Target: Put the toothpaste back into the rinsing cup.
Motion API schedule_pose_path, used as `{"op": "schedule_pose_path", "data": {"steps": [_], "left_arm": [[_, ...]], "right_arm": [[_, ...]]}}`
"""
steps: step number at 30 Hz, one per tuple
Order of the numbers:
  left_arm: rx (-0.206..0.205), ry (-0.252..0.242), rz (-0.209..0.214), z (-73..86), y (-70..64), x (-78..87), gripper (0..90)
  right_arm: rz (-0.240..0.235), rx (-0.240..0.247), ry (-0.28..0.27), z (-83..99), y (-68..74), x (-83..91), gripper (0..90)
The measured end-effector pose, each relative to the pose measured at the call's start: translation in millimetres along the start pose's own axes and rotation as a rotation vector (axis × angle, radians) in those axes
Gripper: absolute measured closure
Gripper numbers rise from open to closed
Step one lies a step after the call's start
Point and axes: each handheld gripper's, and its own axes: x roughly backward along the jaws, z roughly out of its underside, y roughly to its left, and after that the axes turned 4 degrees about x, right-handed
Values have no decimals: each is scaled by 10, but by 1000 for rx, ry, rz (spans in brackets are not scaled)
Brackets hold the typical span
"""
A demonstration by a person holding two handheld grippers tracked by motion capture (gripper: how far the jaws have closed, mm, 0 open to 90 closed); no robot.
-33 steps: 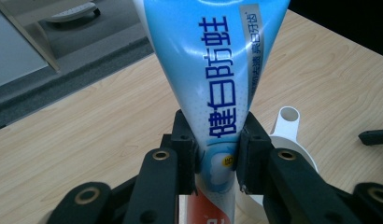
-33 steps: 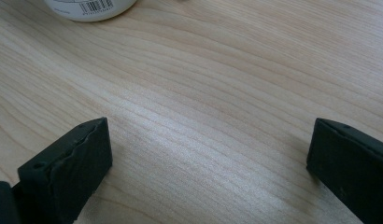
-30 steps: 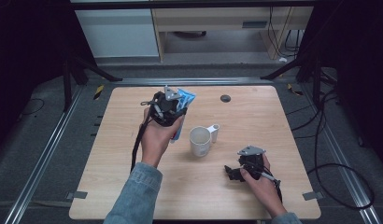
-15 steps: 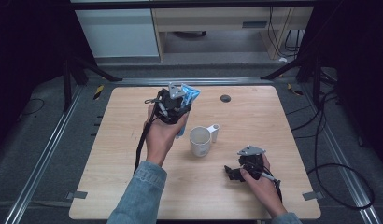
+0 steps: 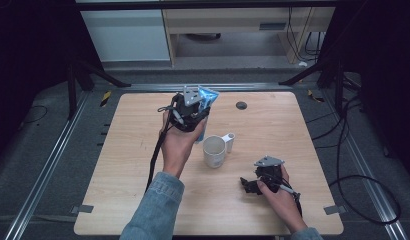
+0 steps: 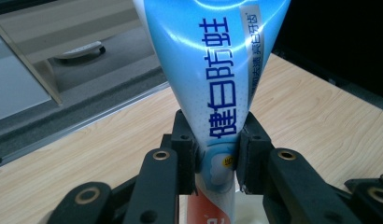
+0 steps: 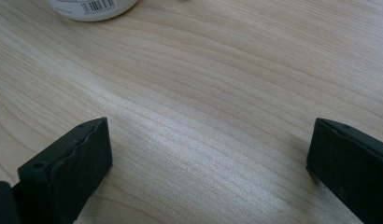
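Blue and white toothpaste tube (image 5: 207,100) is clamped upright in the left gripper (image 5: 190,111), raised just behind the white mug (image 5: 214,151) on the wooden surface (image 5: 123,150). Right gripper (image 5: 250,185) rests near the mug's front right side; a dark round disc (image 5: 241,105) lies well behind the mug.

Left gripper view: jaws pinch the tube (image 6: 217,93) low, blue characters running up it.

Right gripper view: jaws spread wide over bare surface (image 7: 203,116), the mug base (image 7: 91,9) beyond.

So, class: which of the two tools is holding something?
The left tool, raised over the table, clamps a blue tube; the right tool rests open, holding nothing.
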Motion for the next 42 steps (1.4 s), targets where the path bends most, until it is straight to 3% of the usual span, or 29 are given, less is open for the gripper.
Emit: {"op": "schedule_pose_path", "data": {"steps": [17,32,42], "left_arm": [[-2,-45,8,-105,-139,62,722],[27,-155,15,-86,-299,121,723],[43,-199,26,-45,-384,144,723]], "right_arm": [[-5,2,0,0,-2,1,3],[-6,1,0,0,-1,1,3],[-5,2,0,0,-1,1,3]]}}
